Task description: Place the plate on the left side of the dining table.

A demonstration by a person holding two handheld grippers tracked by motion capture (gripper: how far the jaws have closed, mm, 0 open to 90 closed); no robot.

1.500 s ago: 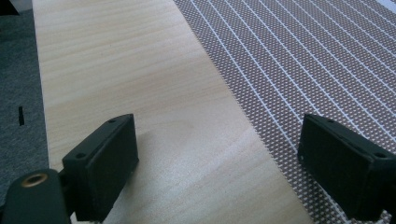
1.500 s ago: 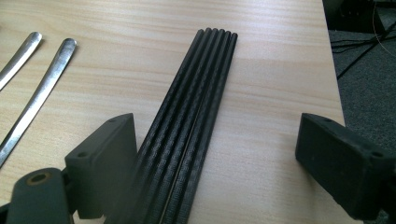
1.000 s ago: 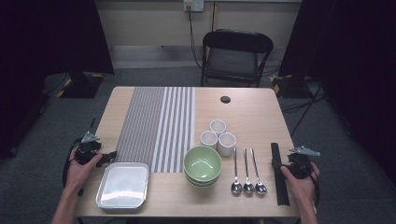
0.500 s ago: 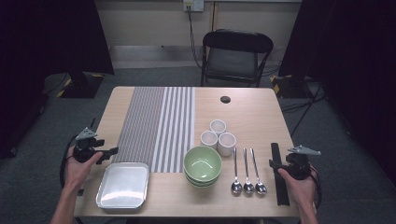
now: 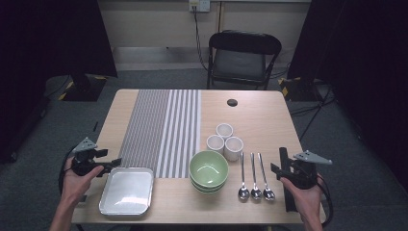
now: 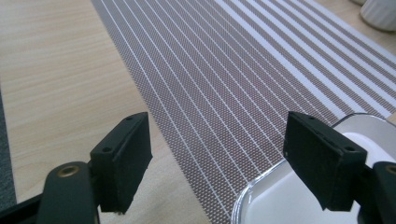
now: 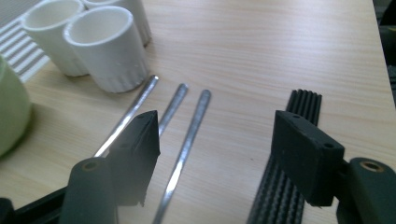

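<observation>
While both my tools hang above the counter's near edge, this is how things lie:

Tray (image 5: 126, 190): silver, square, flat on the counter (image 5: 262, 120), just beside my left tool (image 5: 114, 164) toward the middle; in the left gripper view its shiny rim (image 6: 261, 186) curves under the far jaw.

Spoons (image 5: 255, 178): three, side by side, bowls toward me, just inboard of my right tool (image 5: 280, 161); in the right gripper view their handles (image 7: 187, 135) run up between and past the near jaw.

Black ribbed strip (image 5: 287, 187): lying along the counter's right edge, right under my right tool; its grooves show beneath the far jaw (image 7: 299, 140).

Left tool: jaws apart with nothing between them, having just been closing a little; bare mat and wood show in the gap.

Right tool: released, jaws just been closing, nothing pinched; the pads press on no spoon.

Striped mat (image 5: 161, 130): grey and white, stretching ahead of my left tool across the counter.

Green bowls (image 5: 208, 169): stacked, between my two tools, nearer the spoons.

White cups (image 5: 224, 141): three in a cluster, beyond the bowls, ahead and inboard of my right tool.

Chair (image 5: 244, 60): black, beyond the counter's far edge.
</observation>
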